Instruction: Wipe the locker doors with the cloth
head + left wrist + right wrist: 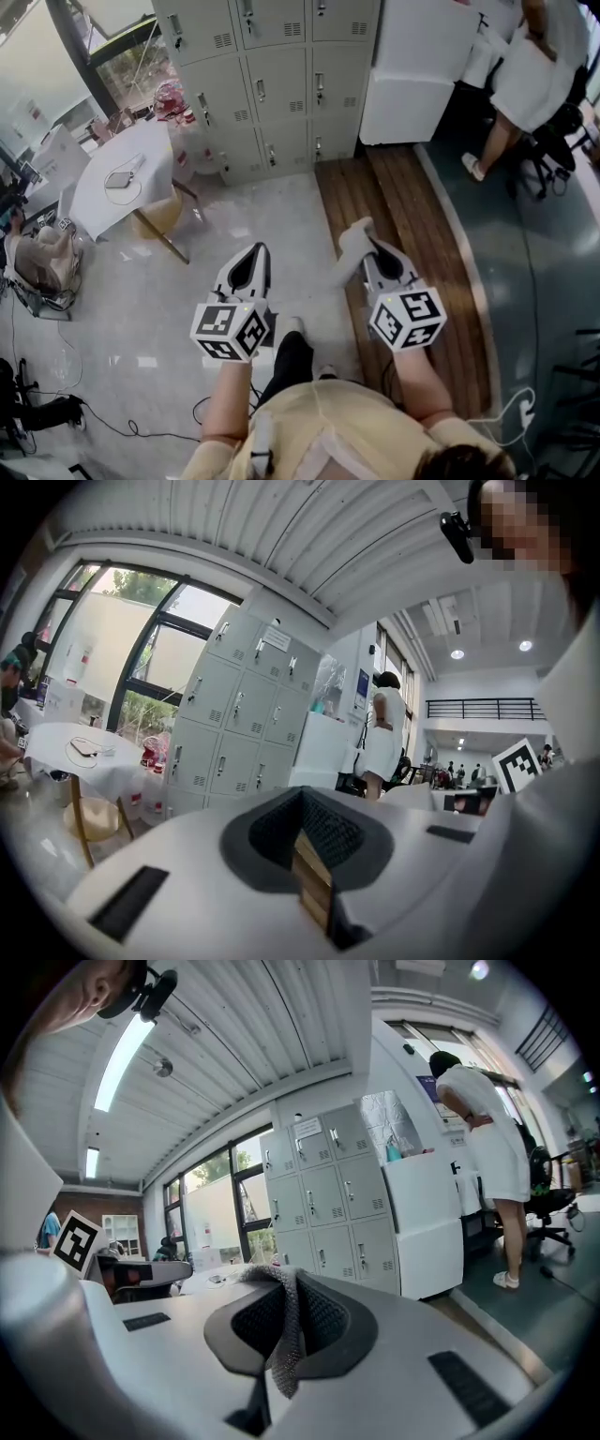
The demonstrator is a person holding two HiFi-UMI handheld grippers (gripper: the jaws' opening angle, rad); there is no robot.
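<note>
The grey locker bank [272, 84] stands ahead at the top of the head view, all doors shut; it also shows in the left gripper view [234, 724] and the right gripper view [328, 1204]. My right gripper [364, 247] is held low over the wooden strip, well short of the lockers. It is shut on a grey-white cloth [354, 236], which hangs as a knitted fold between the jaws [281, 1326]. My left gripper [255, 253] is beside it over the pale floor. Its jaws meet at the tip [302, 797] with nothing in them.
A round white table [122, 173] and a wooden stool [157, 217] stand at the left before the lockers. A white cabinet [412, 75] adjoins the lockers on the right. A person [530, 75] stands by office chairs at the far right. Cables [141, 431] lie on the floor.
</note>
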